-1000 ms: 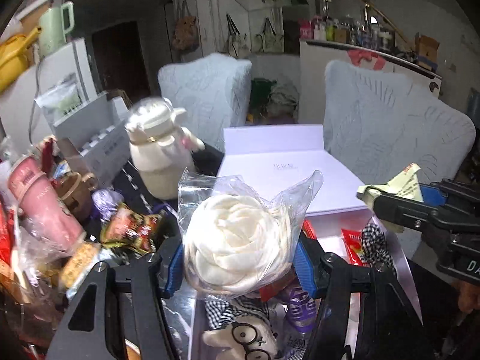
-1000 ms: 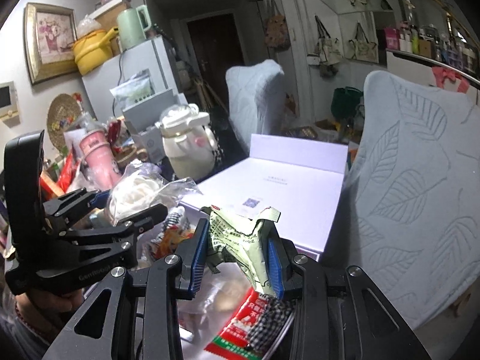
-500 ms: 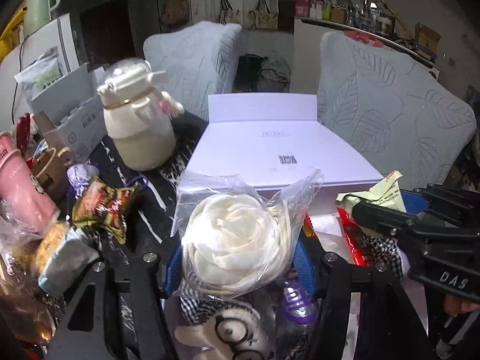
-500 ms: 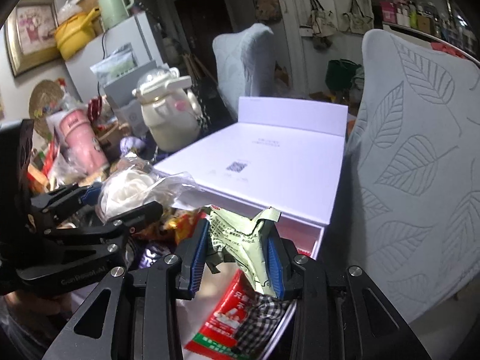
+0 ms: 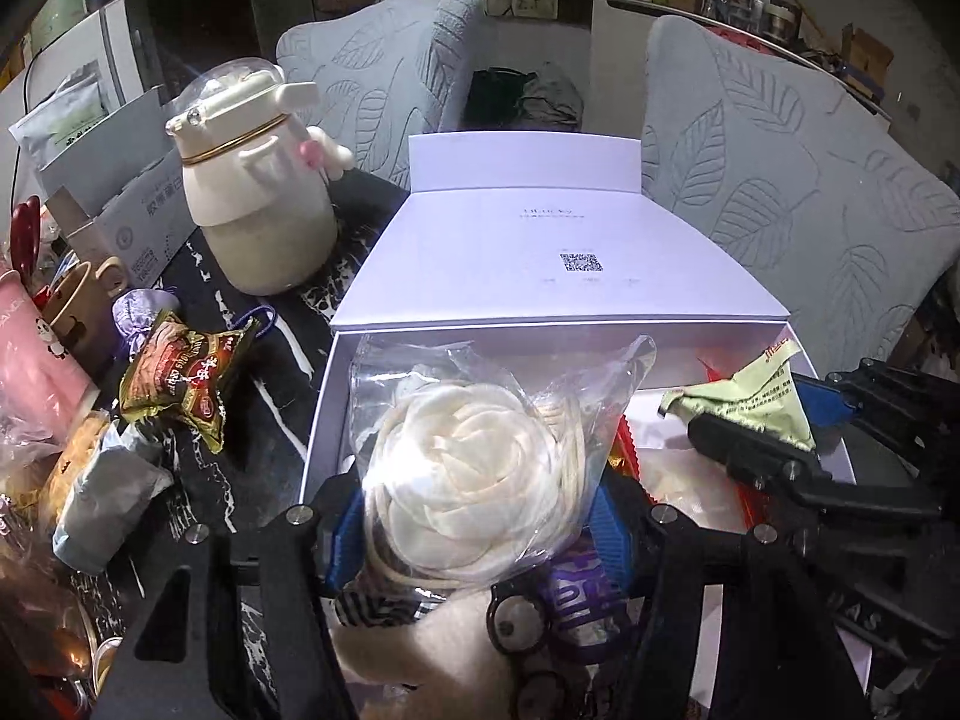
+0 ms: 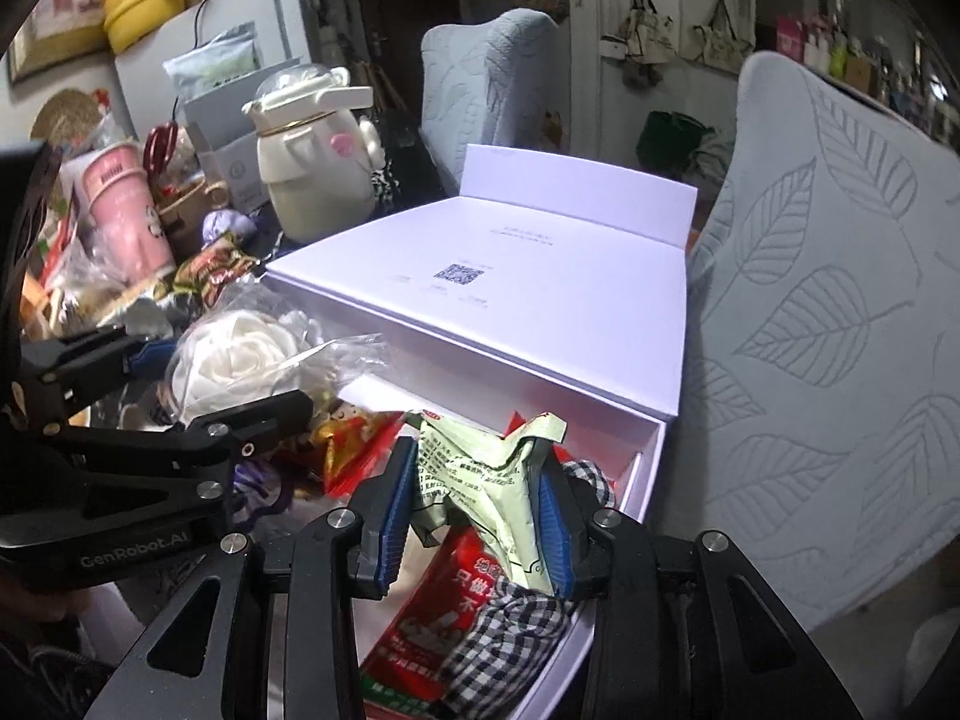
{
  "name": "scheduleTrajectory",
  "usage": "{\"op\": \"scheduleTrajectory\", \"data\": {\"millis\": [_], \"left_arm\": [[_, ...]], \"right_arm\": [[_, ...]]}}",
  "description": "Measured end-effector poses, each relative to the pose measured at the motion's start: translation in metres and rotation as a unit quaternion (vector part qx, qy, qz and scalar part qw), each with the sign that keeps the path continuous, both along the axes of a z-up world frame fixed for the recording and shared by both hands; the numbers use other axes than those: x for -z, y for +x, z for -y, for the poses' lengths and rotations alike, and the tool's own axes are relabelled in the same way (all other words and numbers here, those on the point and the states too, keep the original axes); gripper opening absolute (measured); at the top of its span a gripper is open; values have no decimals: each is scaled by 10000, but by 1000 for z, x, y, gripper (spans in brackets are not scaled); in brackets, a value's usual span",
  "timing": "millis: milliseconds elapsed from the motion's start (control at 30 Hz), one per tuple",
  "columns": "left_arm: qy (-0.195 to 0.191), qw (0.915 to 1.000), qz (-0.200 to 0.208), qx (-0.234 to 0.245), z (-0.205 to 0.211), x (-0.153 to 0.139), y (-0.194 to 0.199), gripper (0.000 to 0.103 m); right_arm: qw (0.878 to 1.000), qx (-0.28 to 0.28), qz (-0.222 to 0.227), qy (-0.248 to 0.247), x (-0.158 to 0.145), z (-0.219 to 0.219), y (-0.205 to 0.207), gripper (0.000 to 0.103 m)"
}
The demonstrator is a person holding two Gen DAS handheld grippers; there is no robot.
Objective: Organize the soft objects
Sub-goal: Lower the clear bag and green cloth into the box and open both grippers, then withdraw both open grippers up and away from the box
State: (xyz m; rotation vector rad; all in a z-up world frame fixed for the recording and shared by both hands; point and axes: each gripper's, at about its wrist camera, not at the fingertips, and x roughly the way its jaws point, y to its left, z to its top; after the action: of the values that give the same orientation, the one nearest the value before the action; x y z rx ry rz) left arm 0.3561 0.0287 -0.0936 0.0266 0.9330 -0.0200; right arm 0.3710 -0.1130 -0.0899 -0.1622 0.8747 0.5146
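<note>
White fabric rose in a clear bag (image 5: pixel 474 480) sits squeezed between the blue pads of the left gripper (image 5: pixel 474 531), above the open white box (image 5: pixel 324 414). Beside it, the right gripper (image 6: pixel 474 510) – its jaws just opening a little – has the pale green packet (image 6: pixel 480 474) with small Chinese print between its pads. "GenRobot.AI" is written on the left gripper's side.

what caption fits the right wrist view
Right tool holds a green packet over the open white box of soft items.
</note>
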Motion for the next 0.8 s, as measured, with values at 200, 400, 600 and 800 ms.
{"op": "scheduleTrajectory", "data": {"millis": [200, 400, 600, 800], "left_arm": [[-1, 10000, 51, 1, 6, -2, -2, 61], [-145, 9999, 79, 35, 13, -10, -4, 61], [-186, 9995, 227, 88, 24, -18, -13, 62], [-28, 9991, 397, 130, 36, -24, -18, 62]], "right_arm": [[9999, 23, -139, 87, -2, 3, -4, 42], [9992, 11, -248, 298, -10, 15, -13, 54], [9998, 149, 2, 141, -23, 25, -25, 58], [9996, 234, 180, 1, -27, 32, -37, 58]]}}
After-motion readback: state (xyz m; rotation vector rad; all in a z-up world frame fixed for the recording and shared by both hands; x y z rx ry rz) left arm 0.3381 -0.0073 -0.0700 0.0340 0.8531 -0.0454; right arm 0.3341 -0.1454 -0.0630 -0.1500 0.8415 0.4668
